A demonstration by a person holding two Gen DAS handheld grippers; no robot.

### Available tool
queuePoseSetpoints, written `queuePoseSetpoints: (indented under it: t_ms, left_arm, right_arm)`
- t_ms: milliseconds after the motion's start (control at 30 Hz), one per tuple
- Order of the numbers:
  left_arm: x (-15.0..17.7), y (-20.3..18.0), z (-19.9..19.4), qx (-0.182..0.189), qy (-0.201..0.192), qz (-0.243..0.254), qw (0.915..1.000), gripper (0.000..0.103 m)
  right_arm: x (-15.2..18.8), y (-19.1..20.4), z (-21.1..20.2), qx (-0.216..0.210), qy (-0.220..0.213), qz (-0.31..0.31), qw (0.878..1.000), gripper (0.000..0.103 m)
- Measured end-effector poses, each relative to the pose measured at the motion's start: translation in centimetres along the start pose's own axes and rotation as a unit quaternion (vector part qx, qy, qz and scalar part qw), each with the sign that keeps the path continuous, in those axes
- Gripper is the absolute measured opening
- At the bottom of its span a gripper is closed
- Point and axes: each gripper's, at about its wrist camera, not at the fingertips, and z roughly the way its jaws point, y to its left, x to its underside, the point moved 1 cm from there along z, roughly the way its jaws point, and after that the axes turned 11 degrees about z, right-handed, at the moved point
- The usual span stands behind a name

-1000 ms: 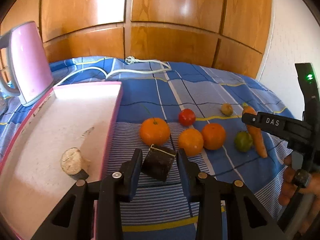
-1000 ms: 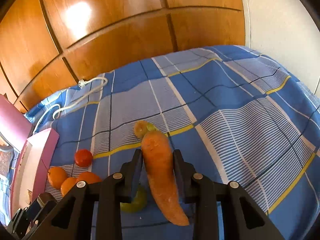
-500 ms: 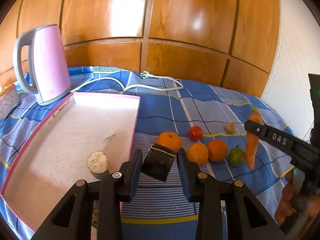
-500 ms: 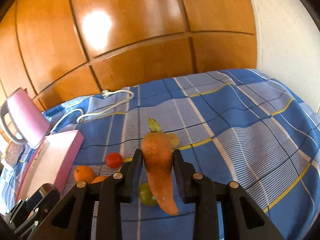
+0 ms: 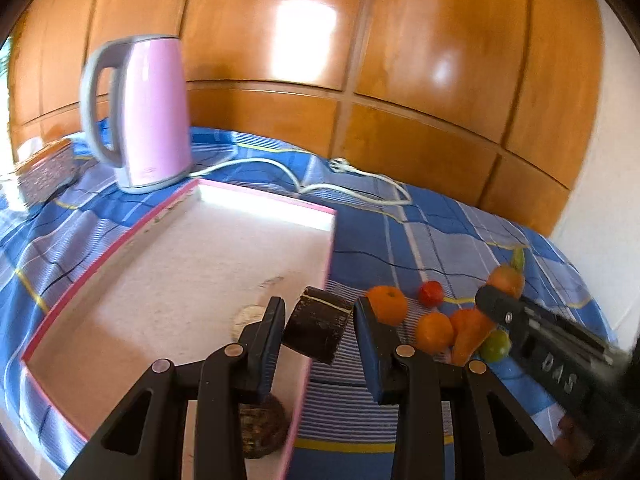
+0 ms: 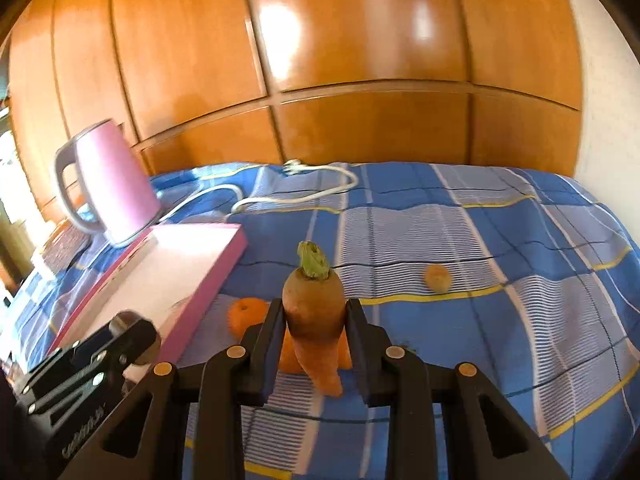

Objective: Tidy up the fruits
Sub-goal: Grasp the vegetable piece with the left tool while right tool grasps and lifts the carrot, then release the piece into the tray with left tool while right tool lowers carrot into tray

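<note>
"DAS" in raised letters on the right gripper (image 5: 505, 312), other lettering unreadable

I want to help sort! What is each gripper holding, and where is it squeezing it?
The right gripper squeezes a carrot at its thick top end. The left gripper holds a dark chunk by its sides.

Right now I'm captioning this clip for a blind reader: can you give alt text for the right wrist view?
The right gripper holds a carrot upright between its jaws, leafy end up, above a blue checked cloth. To the left lie a pink tray and a pink kettle, with an orange and a small yellowish fruit on the cloth.
</note>
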Motion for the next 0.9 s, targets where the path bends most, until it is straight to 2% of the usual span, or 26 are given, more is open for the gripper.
queuePoseSetpoints:
  t_ms: [167, 300, 567, 767, 900]
  left_arm:
    - [0.2, 1.5, -0.5, -0.029, -0.003, -0.03, 0.9991, 0.036]
    - [0.4, 3.1, -0.7, -0.068, -0.002, -0.059, 0.9959, 0.036]
    - [1.8, 7.6, -2.0, -0.13, 0.006, -0.152, 0.9798, 0.036]
    - [2.2, 8.7, -1.9, -0.159, 0.012, -0.178, 0.971, 0.036]
    - [2.5, 9.7, -1.7, -0.178, 0.013, -0.199, 0.9636, 0.036]
  right_arm:
    - [0.9, 2.7, 0.5, -0.032, 0.013, -0.033, 0.999, 0.03]
    - [1.4, 4.8, 0.7, -0.055, 0.017, -0.054, 0.997, 0.031]
    - [1.4, 7.5, 1.5, -0.1, 0.024, -0.054, 0.993, 0.03]
    - [1.9, 10.1, 2.0, -0.117, 0.023, -0.083, 0.989, 0.031]
    - [1.7, 10.4, 2.6, -0.128, 0.03, -0.079, 0.988, 0.031]
